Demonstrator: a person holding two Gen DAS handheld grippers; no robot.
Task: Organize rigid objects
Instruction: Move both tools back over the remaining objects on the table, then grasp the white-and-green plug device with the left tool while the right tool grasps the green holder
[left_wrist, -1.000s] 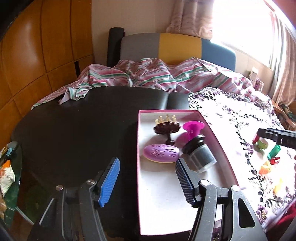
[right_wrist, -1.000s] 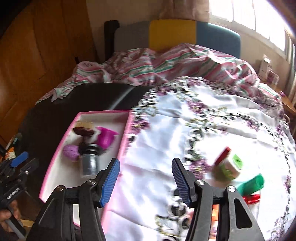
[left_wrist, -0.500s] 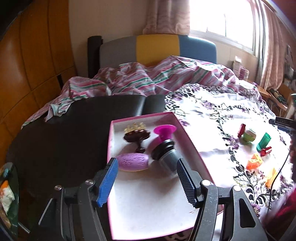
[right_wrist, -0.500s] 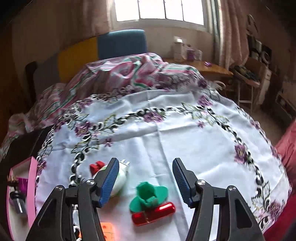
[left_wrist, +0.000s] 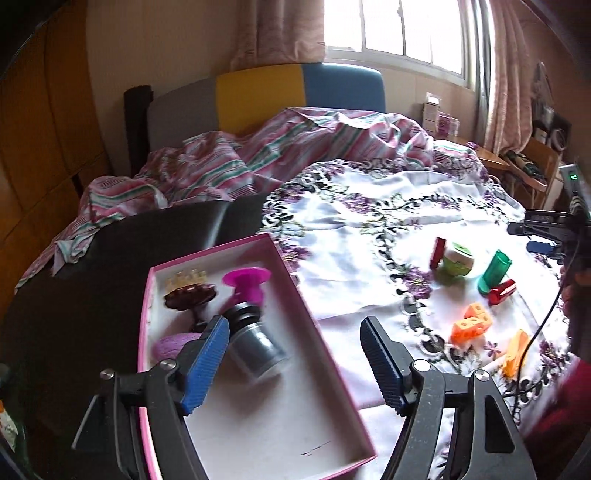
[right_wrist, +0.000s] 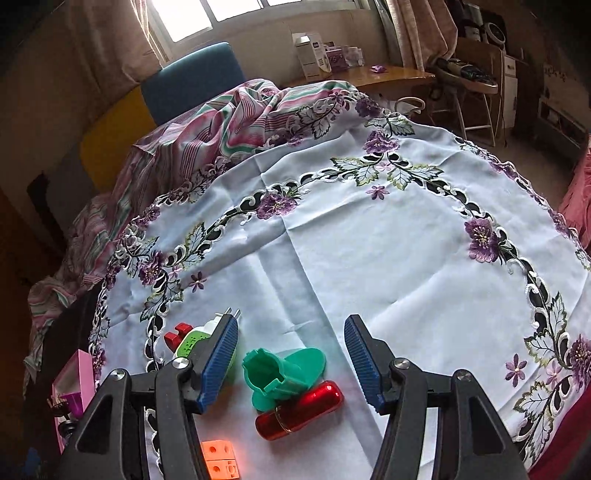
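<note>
We find the green plastic piece with a round flange (right_wrist: 284, 373) lying on its side on the white embroidered cloth (right_wrist: 369, 240) that covers the surface, touching a glossy red capsule-shaped item (right_wrist: 299, 410) in front of it. Our right claw (right_wrist: 290, 360) hangs over the pair, its blue pads apart and pressing nothing. Just to the left lie a white-and-green plug-like gadget (right_wrist: 197, 338) and a small red block (right_wrist: 173, 338); an orange cube with holes (right_wrist: 219, 459) sits nearer the camera.

Further left, the pink-rimmed shallow box (left_wrist: 325, 354) holds a grey cylinder with a black cap (left_wrist: 255, 347), a magenta funnel-shaped piece (left_wrist: 247, 284), a dark brown stemmed dish (left_wrist: 190, 295) and a lilac oval item (left_wrist: 171, 343). Our left claw (left_wrist: 293, 363) hovers above the box, its jaws opening, gripping nothing.
</note>
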